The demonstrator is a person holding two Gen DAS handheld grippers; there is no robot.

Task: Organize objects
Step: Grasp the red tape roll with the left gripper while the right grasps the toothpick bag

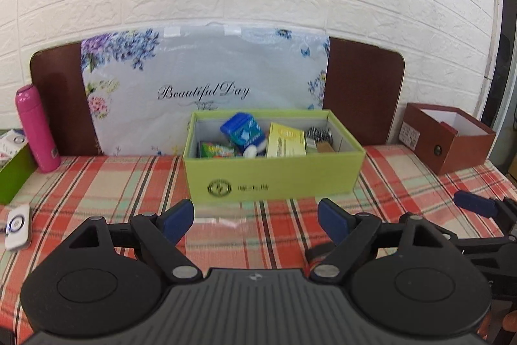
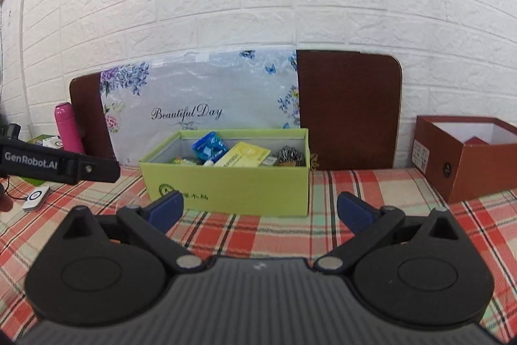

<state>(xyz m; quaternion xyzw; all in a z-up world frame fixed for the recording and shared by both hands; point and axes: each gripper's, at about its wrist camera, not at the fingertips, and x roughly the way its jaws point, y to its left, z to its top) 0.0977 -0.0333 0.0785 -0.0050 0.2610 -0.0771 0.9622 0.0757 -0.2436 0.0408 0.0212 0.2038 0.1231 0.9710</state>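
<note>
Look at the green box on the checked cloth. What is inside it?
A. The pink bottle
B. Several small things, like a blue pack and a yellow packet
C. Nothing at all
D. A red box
B: the green box holds a blue pack, a yellow packet and other small items, while the pink bottle stands apart on the cloth to its left.

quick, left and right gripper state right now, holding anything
Left gripper: open, nothing between its fingers.
Right gripper: open wide, holding nothing; the green box sits on the table ahead of it, untouched.
</note>
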